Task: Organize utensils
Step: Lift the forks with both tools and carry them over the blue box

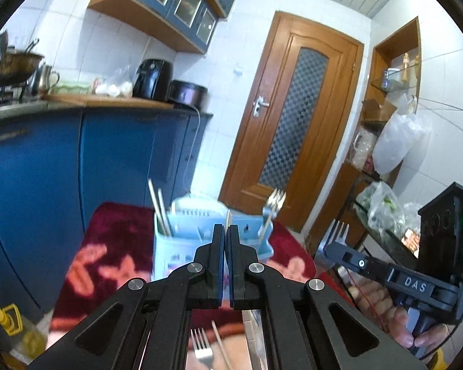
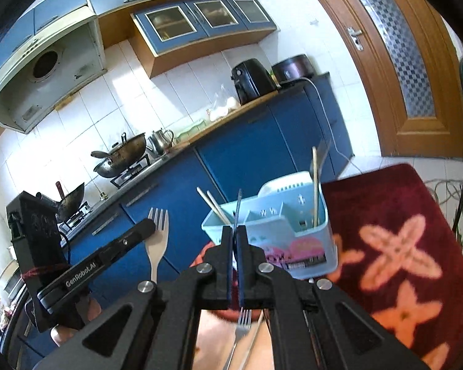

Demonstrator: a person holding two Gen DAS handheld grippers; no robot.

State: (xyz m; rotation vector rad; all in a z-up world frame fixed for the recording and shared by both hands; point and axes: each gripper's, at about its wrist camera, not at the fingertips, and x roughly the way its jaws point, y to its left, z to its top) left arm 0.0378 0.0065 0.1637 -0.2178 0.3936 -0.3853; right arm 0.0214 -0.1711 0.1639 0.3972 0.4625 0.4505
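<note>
A light blue utensil caddy (image 1: pixel 185 243) (image 2: pixel 281 228) stands on a dark red flowered cloth (image 1: pixel 108 246) (image 2: pixel 385 231). Chopsticks (image 1: pixel 160 206) (image 2: pixel 213 205) stand in one compartment and a fork (image 1: pixel 273 206) in another. My left gripper (image 1: pixel 225 228) (image 2: pixel 148 225) is shut on a pale fork (image 2: pixel 158 234), tines up, held above the cloth left of the caddy. My right gripper (image 2: pixel 234 229) (image 1: pixel 328 248) is shut on a second fork (image 1: pixel 338 231), seen edge-on in its own view. Another fork (image 1: pixel 200 348) (image 2: pixel 242 323) and a chopstick lie below the grippers.
Blue cabinets (image 1: pixel 46 169) run behind the cloth, and their counter carries a wok (image 2: pixel 123 154), a kettle (image 2: pixel 160 141) and a black air fryer (image 1: pixel 152 78). A wooden door (image 1: pixel 296 117) and a shelf with plastic bags (image 1: pixel 395 141) stand to the right. A person's hand (image 1: pixel 395 317) holds the right gripper.
</note>
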